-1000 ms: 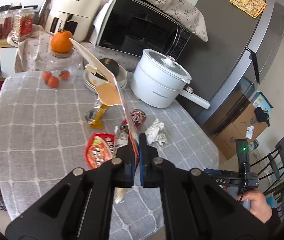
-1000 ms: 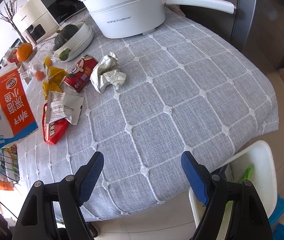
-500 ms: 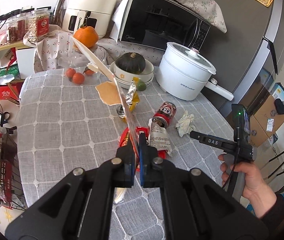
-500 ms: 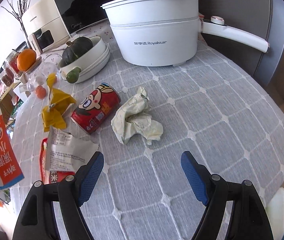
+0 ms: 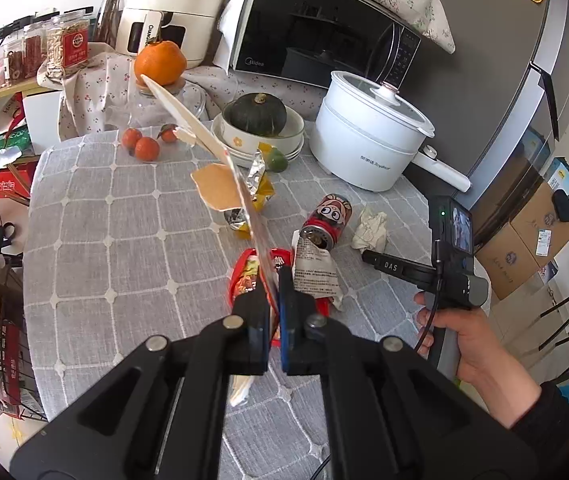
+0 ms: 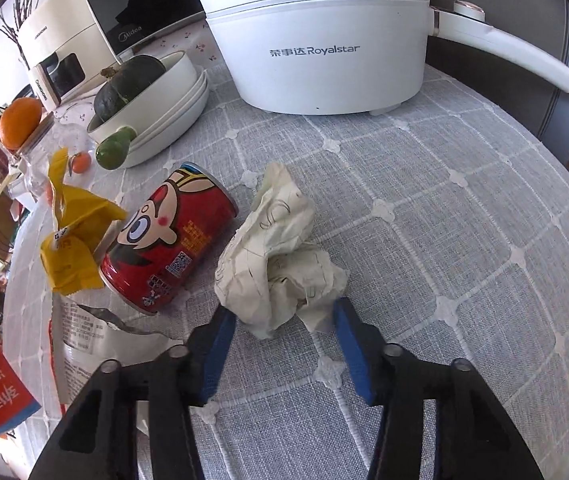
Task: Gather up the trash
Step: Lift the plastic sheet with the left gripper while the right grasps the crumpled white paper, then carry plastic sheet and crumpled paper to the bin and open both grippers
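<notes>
With the left gripper (image 5: 274,312) clamped on the bag (image 5: 204,136), I was closing the right gripper (image 6: 284,328) around the wad (image 6: 276,264); pads belonged low, squarely centred.

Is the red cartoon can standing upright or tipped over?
Tipped over. The red can lies on its side on the grey tablecloth, one round end facing the camera, beside the crumpled paper.

R gripper (image 6: 282,344) came in from the table edge over the cloth, now low w/ crumpled paper wad (image 6: 280,264) between its blue pads. Jaws were wide, have just been closing; pads at the wad's sides at bottom centre of the right wrist view, firm contact unclear. In the left wrist view, R hand (image 5: 468,340) went from lower-right corner to mid-right.
</notes>
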{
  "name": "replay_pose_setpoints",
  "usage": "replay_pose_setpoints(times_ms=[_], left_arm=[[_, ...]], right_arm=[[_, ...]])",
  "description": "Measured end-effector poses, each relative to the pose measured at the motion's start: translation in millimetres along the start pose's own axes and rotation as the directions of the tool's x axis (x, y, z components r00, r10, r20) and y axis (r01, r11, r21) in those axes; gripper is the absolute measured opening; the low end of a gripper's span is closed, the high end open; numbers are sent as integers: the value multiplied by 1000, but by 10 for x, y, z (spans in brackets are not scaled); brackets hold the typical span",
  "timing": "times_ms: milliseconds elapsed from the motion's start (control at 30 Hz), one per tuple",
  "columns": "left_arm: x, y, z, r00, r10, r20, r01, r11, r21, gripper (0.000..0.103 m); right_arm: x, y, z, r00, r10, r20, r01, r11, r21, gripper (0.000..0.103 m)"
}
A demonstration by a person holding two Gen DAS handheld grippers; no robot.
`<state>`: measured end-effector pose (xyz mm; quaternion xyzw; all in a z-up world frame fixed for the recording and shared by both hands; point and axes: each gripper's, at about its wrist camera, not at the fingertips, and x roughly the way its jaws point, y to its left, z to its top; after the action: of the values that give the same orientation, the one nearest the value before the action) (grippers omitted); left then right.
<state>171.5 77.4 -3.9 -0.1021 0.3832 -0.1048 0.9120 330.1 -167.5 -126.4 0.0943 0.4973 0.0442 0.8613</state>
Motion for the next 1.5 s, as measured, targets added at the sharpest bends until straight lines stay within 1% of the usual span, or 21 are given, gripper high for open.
replay_pose_setpoints(times_ms=[33, 133, 300, 433, 567, 667, 867, 1033, 1167, 1333, 1500], left_arm=[[-6, -13, -3, 1000, -2, 0, 2, 1000, 7, 4], [-59, -36, -12, 1000, 2, 9, -2, 1000, 30, 4], [-170, -38, -31, 1000, -10, 23, 10, 999, 32, 4], [-247, -107, -70, 999, -26, 31, 25, 998, 52, 4], [-320, -236, -118, 998, -46, 40, 43, 995, 94, 4], [-362, -327, -163, 996, -73, 41, 69, 992, 105, 4], [-375, -630, -273, 991, -128, 29, 121, 979, 161, 4], [-285, -976, -383, 985, -170, -5, 167, 961, 220, 4], [-198, -1299, -480, 978, -206, -37, 208, 940, 271, 4], [-129, -1693, -593, 963, -261, -67, 268, 905, 331, 4], [-53, -2057, -743, 944, -313, -102, 328, 866, 378, 4]], right_arm=[[-17, 2, -4, 1000, 2, 2, -2, 1000, -9, 22], [-124, 9, -26, 1000, 13, 11, -12, 999, -36, 18], [-443, -12, -92, 999, 21, 41, -17, 996, -91, 18], [-757, -56, -154, 997, 55, 51, -50, 993, -105, 18], [-1096, -124, -231, 993, 83, 79, -73, 989, -127, 18], [-1380, -185, -323, 989, 100, 106, -85, 986, -144, 18], [-1803, -349, -488, 984, 108, 139, -85, 983, -162, 18], [-2048, -607, -654, 985, 89, 149, -64, 985, -163, 18], [-2232, -893, -777, 987, 46, 157, -23, 989, -148, 18], [-2465, -1260, -947, 987, -3, 162, 24, 992, -123, 18], [-2618, -1607, -1177, 988, -55, 144, 72, 991, -111, 18]])
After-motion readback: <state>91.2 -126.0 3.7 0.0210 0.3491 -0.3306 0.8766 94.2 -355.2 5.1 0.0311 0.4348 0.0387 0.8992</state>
